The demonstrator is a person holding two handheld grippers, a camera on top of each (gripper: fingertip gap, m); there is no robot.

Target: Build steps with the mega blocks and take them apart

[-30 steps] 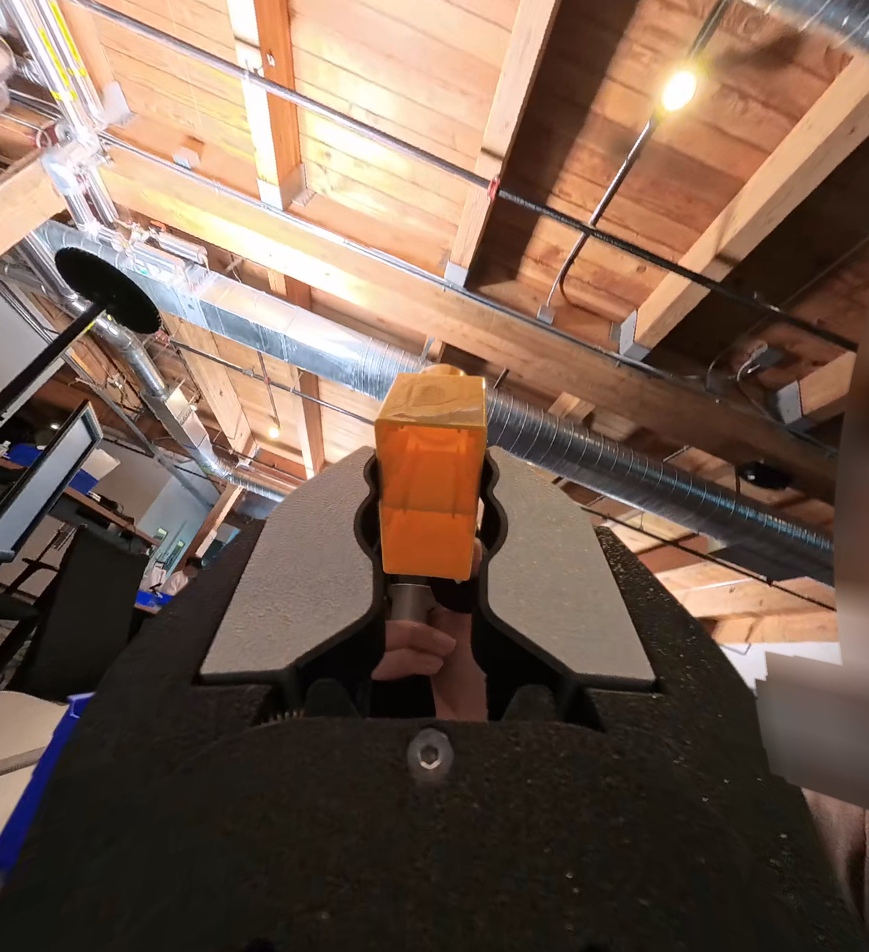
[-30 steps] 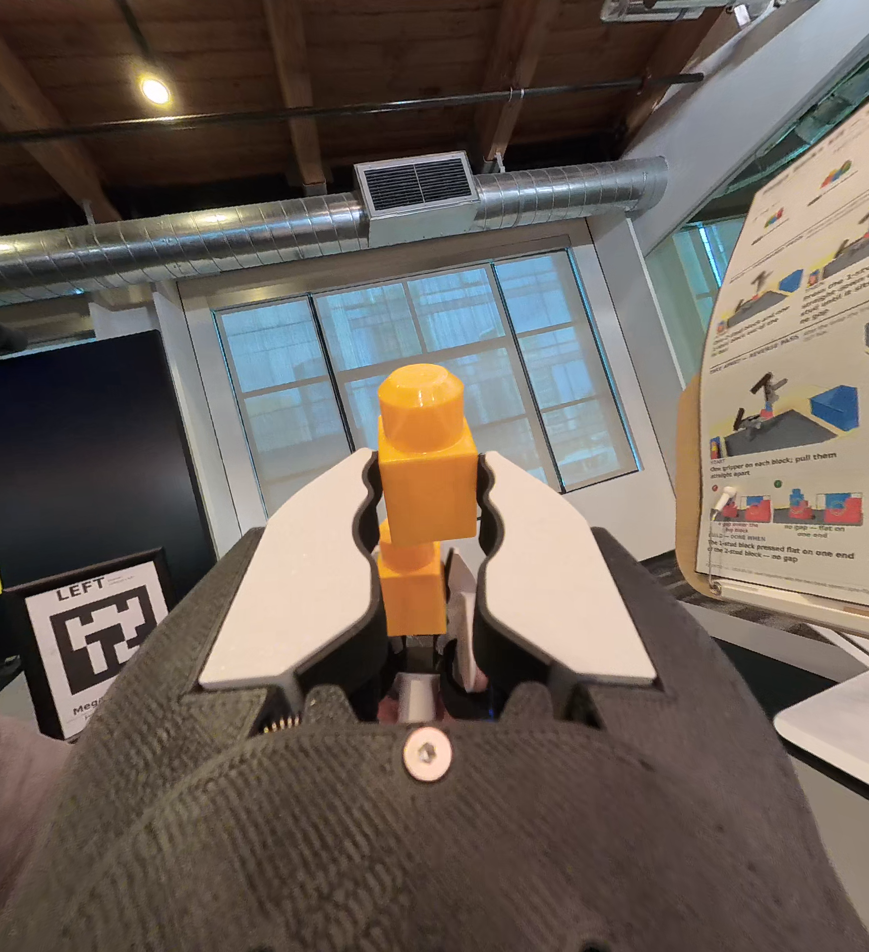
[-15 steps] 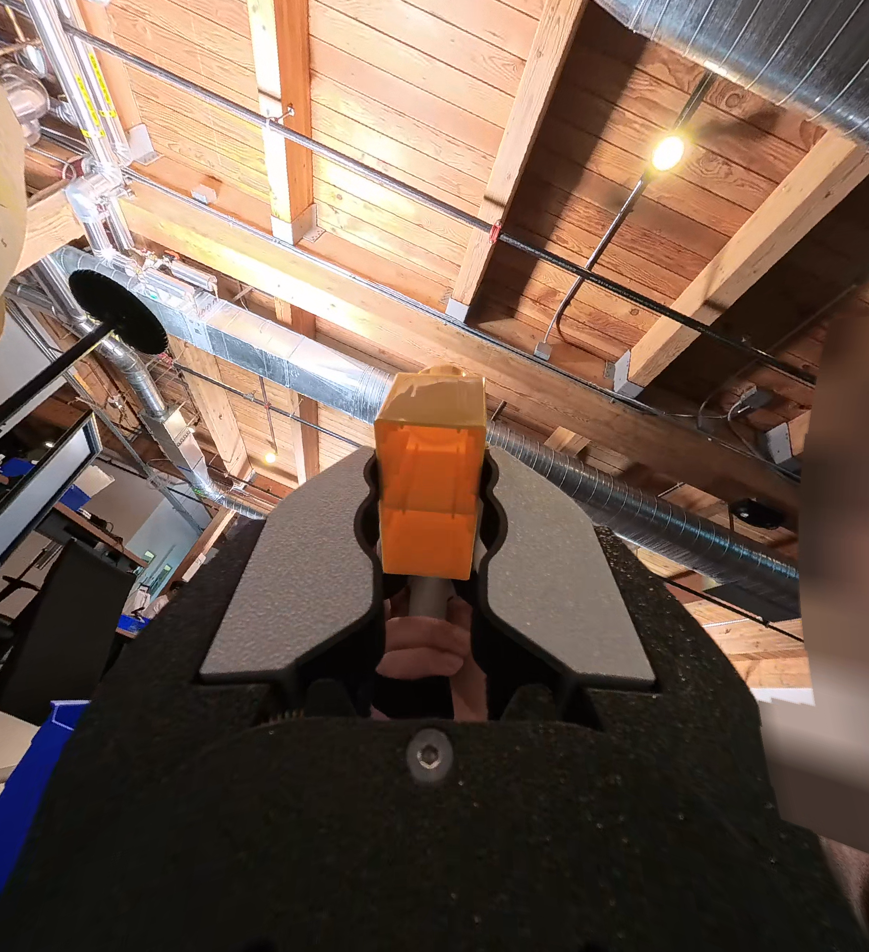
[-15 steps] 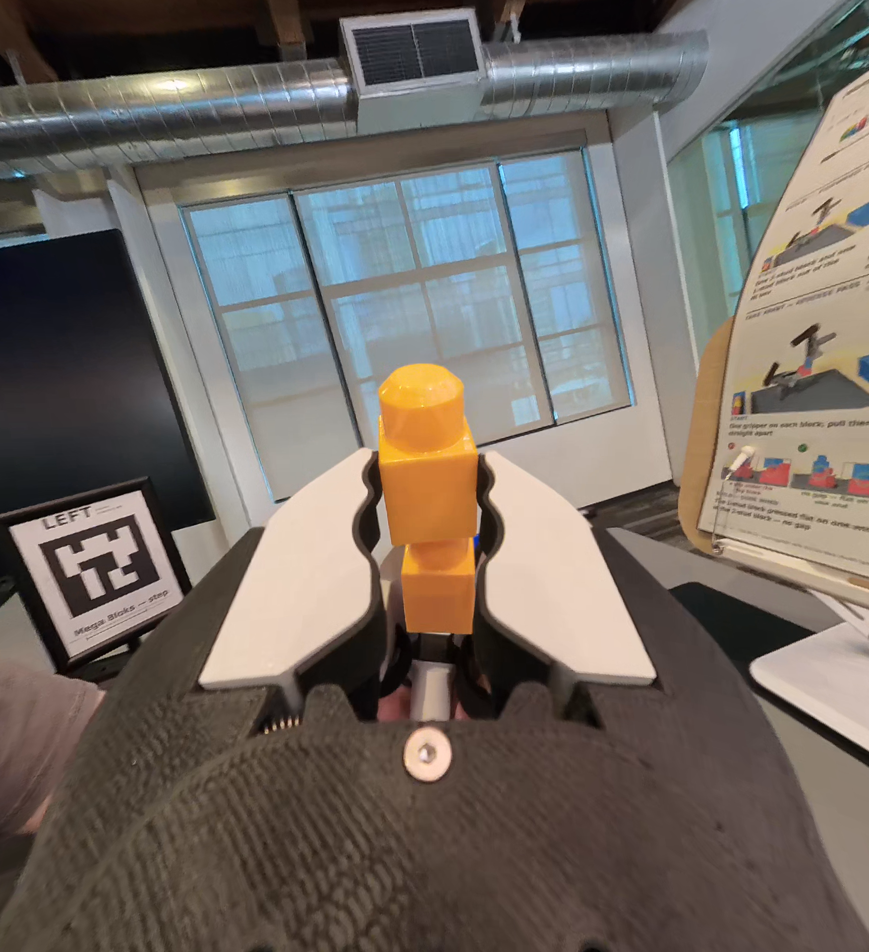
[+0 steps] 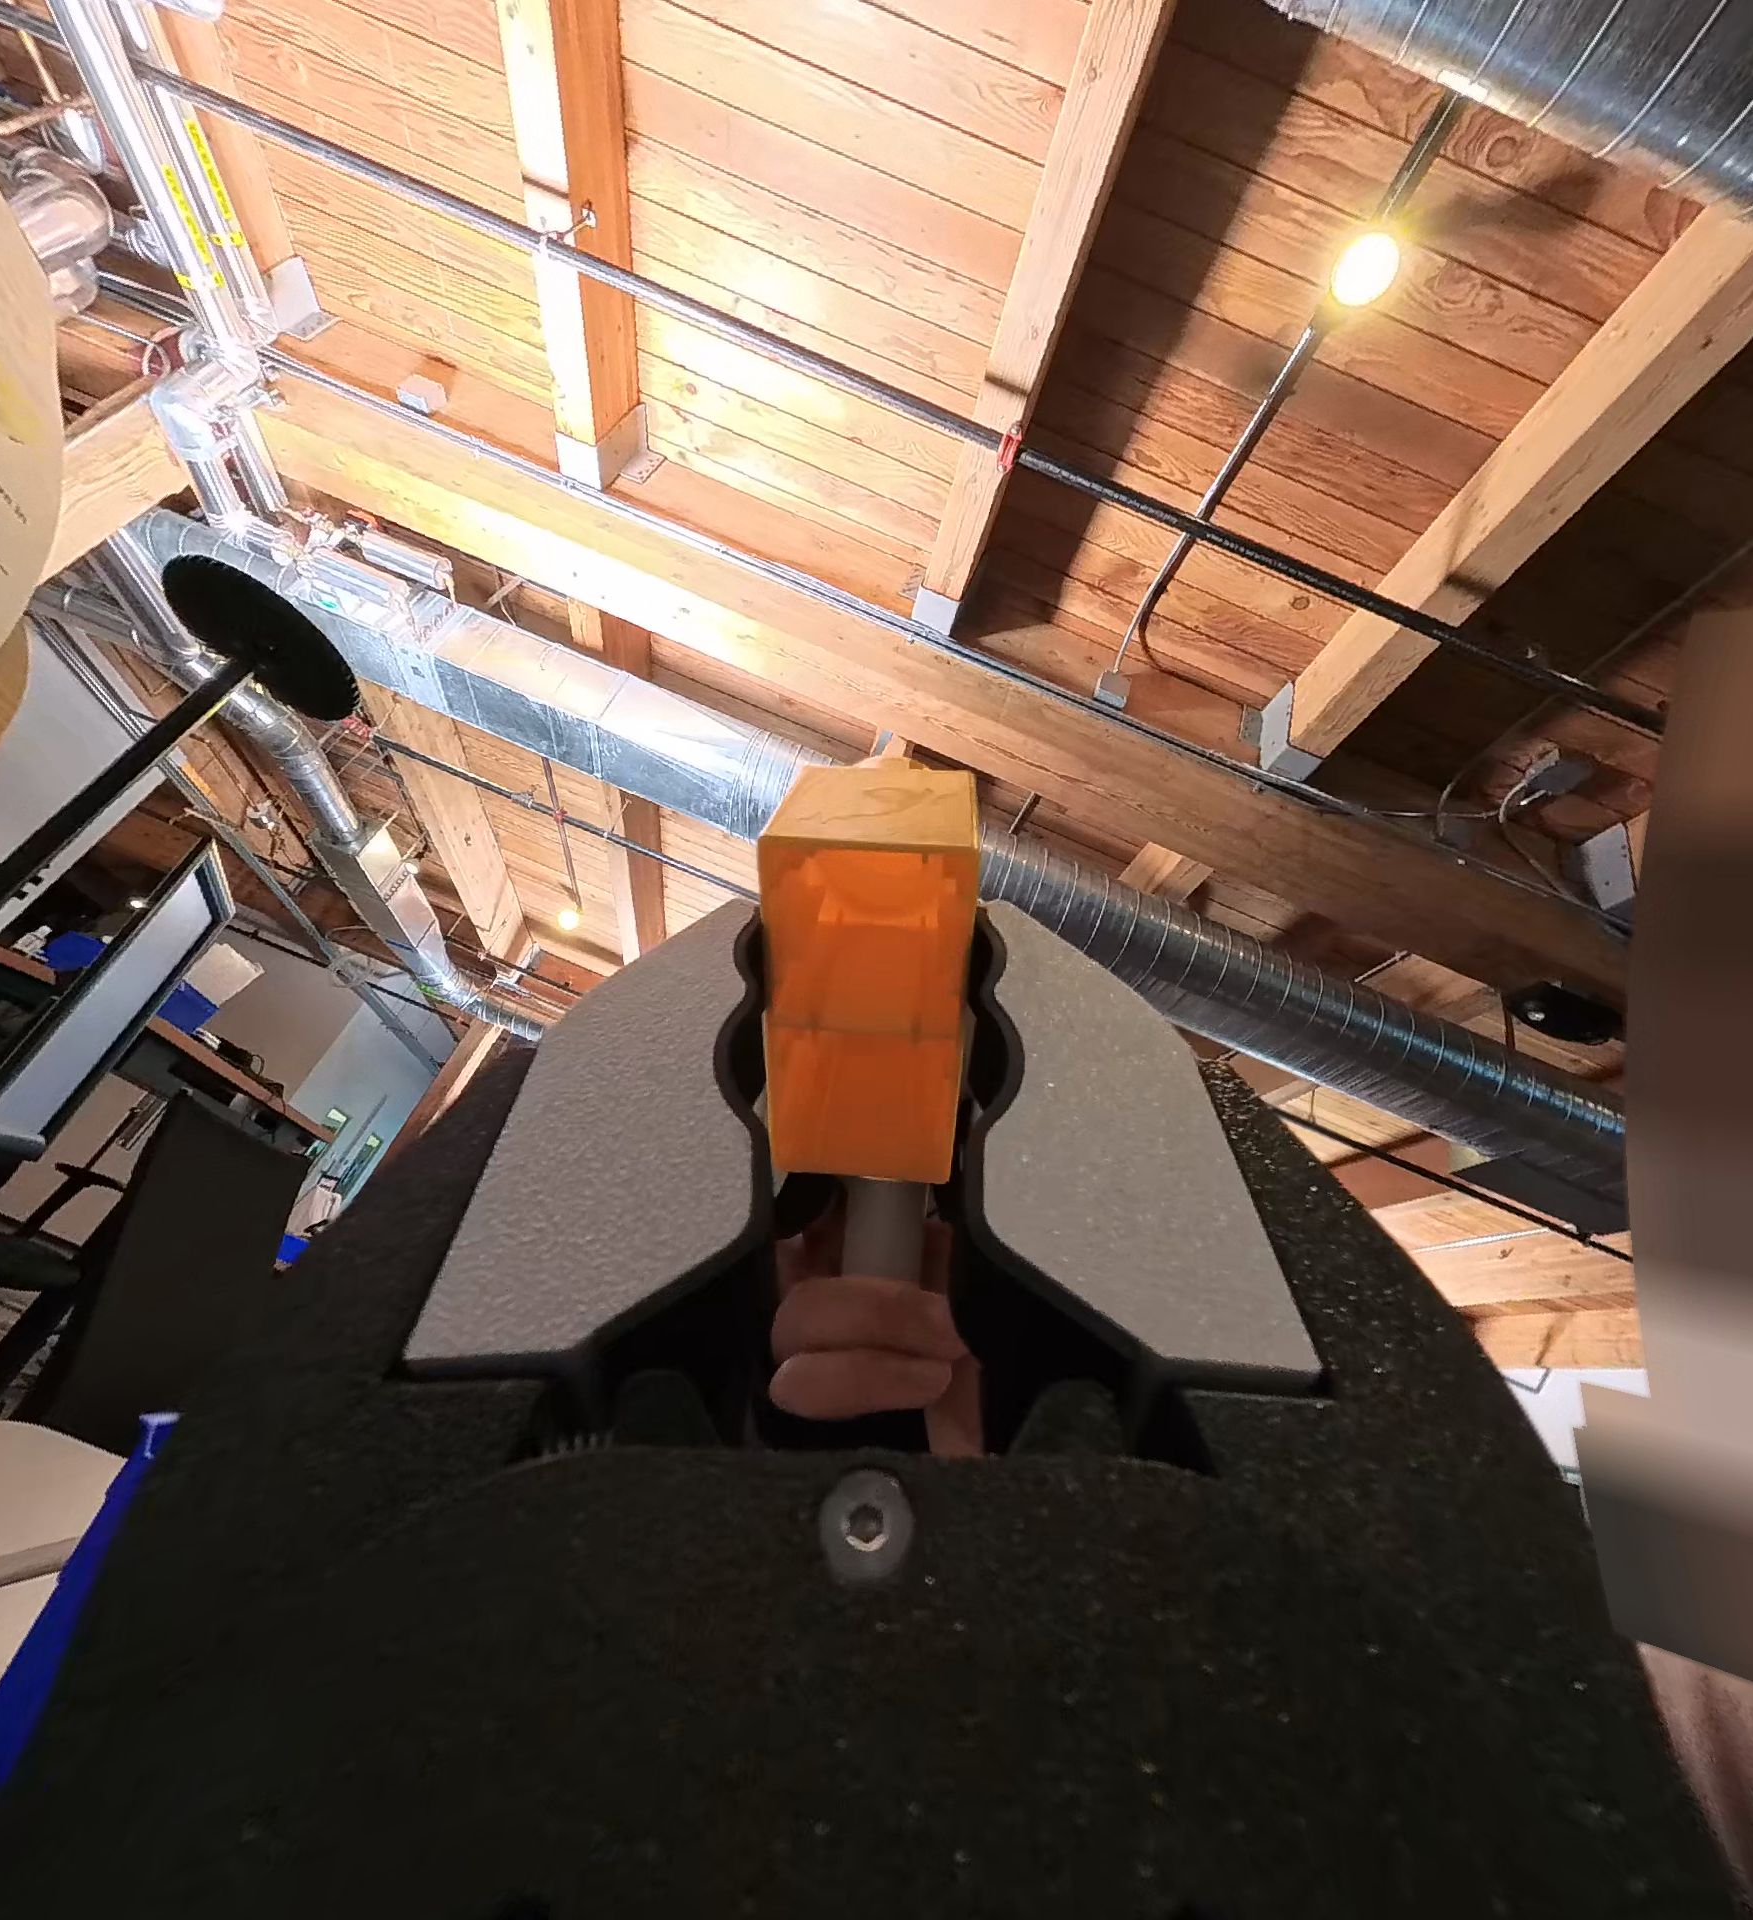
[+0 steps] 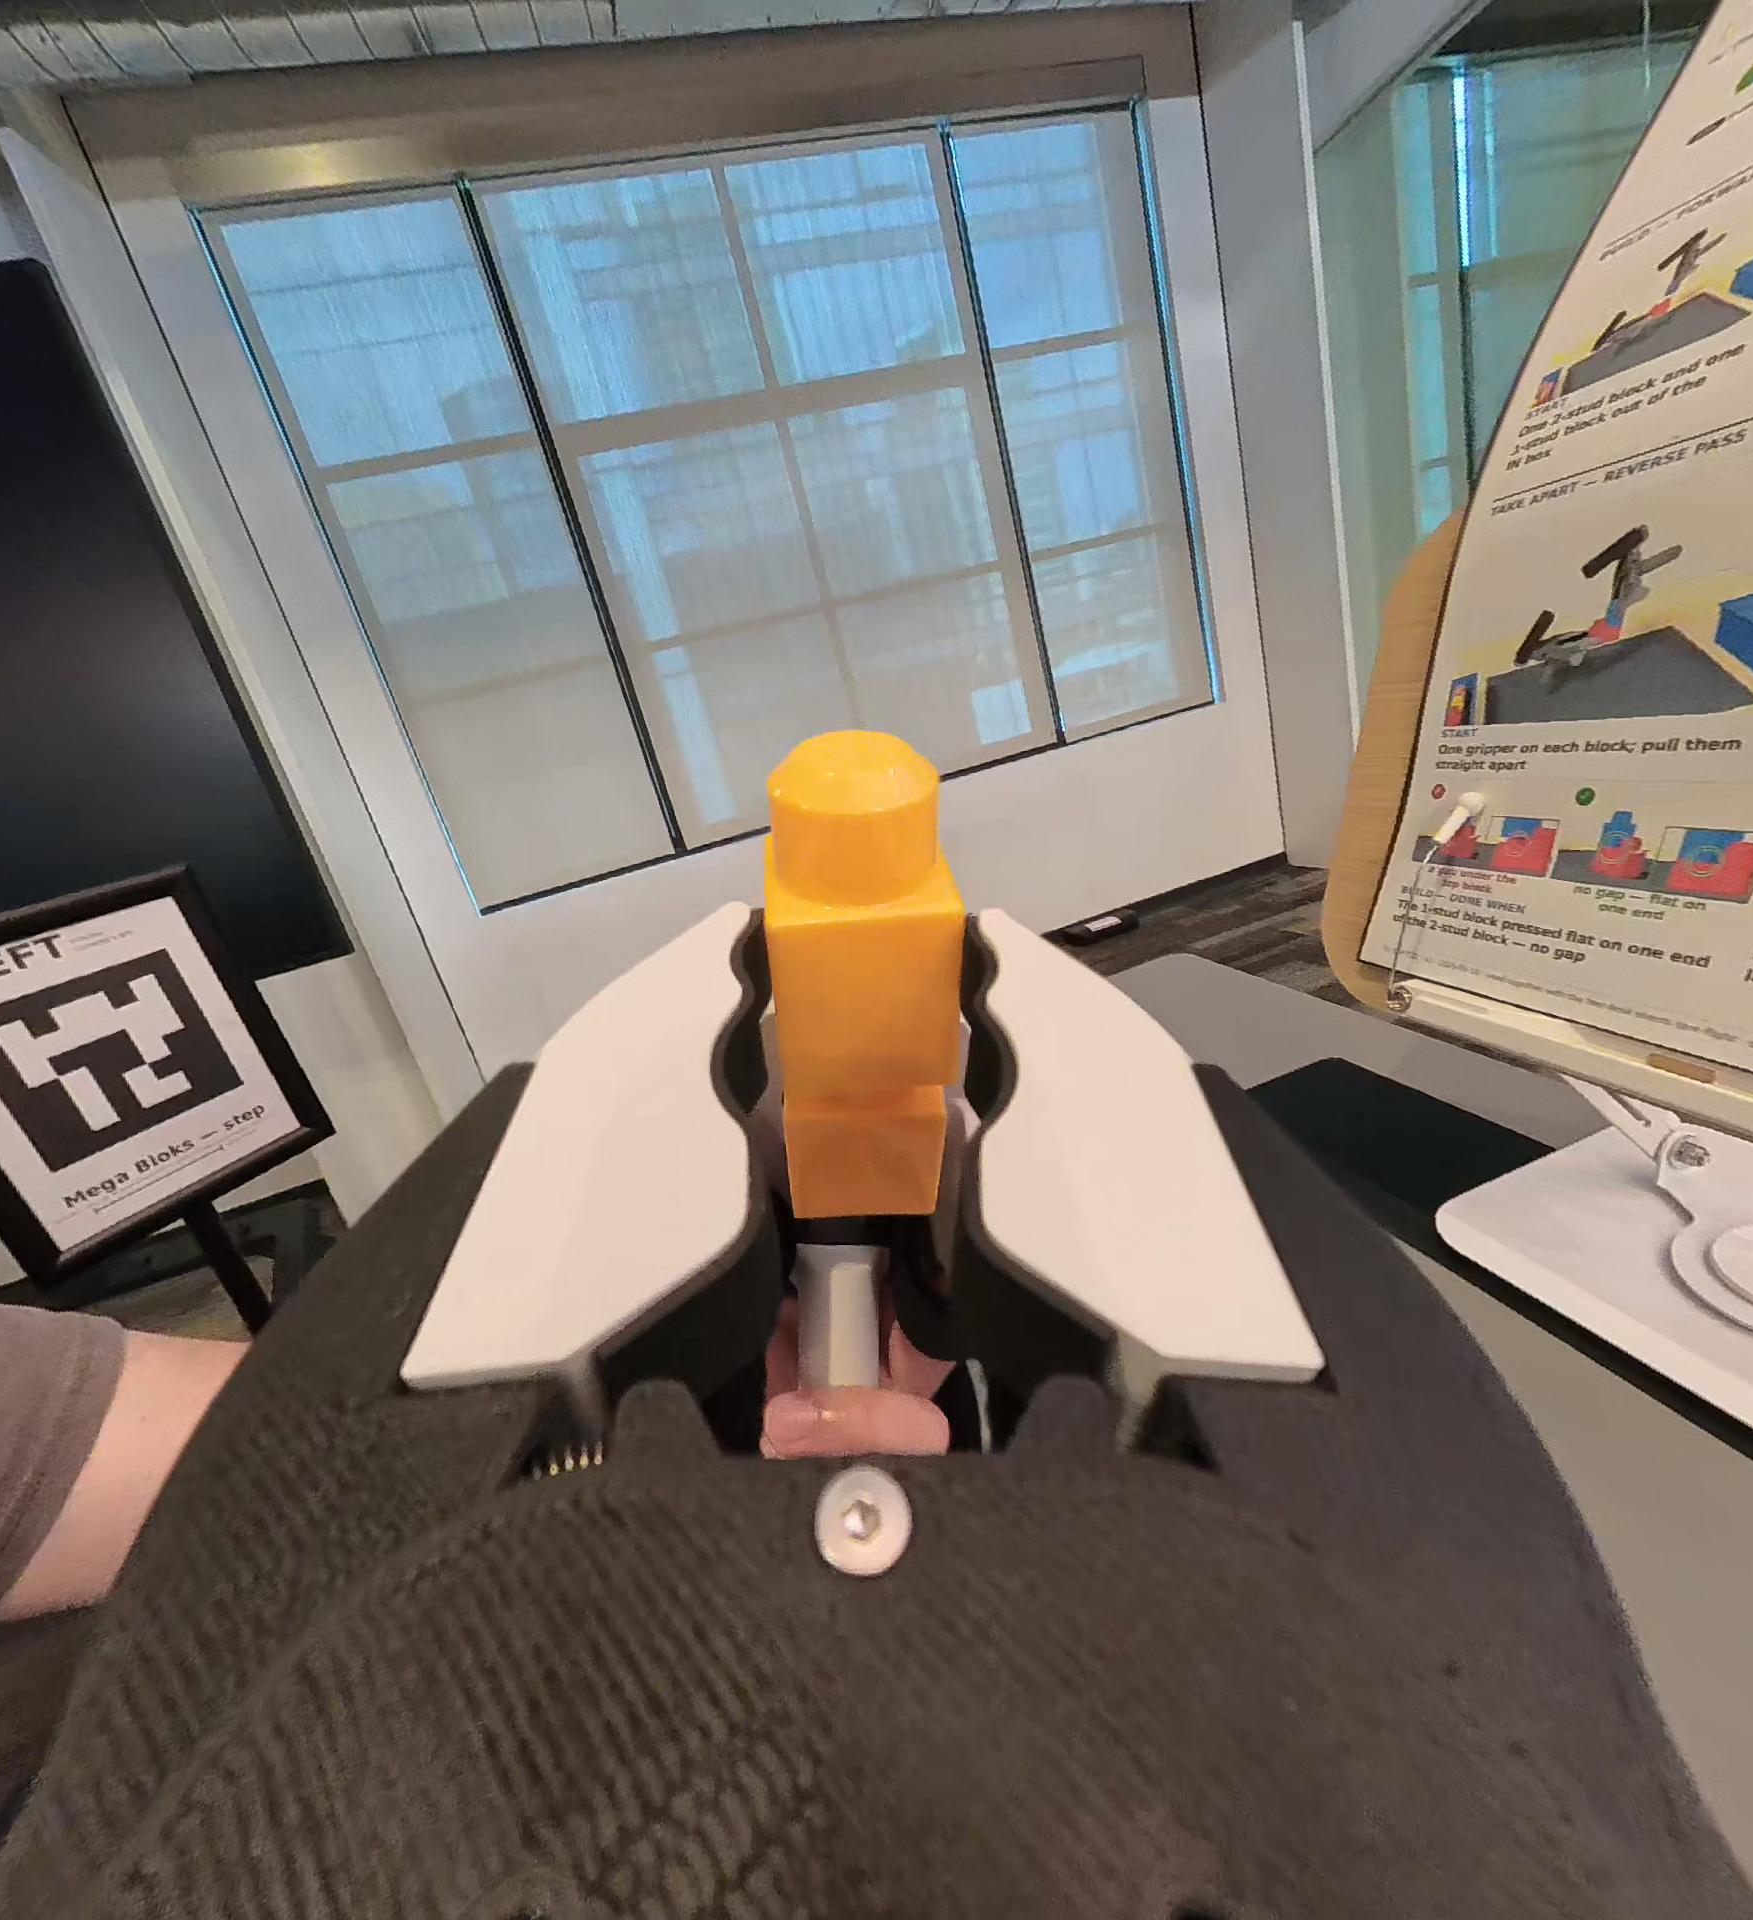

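Note:
In the left wrist view my left gripper [image 5: 867, 935] points up at the wooden ceiling and is shut on an orange mega block [image 5: 861, 1018]. I see the block's hollow underside. In the right wrist view my right gripper [image 6: 864, 925] points level at the windows and is shut on an orange block [image 6: 861, 977] with one round stud on top. A second, smaller-looking orange part [image 6: 867, 1153] sits just below it between the fingers. I cannot tell whether the two are joined. A person's fingers show behind each gripper. Neither gripper shows in the other's view.
An instruction board [image 6: 1630, 623] on a white stand [image 6: 1578, 1247] is at the right. A framed marker sign [image 6: 103, 1049] stands at the left, with a person's sleeve and arm [image 6: 20, 1455] below it. The left wrist view shows a blue bin edge [image 5: 51, 1610], a monitor [image 5: 72, 1018] and a black disc on a rod [image 5: 248, 644]. The left gripper's tips are roughly 5 centimeters from the right gripper's.
The right gripper has tilted down from the ceiling toward the windows and table, still holding its orange block. The left gripper has shifted slightly and keeps its block.

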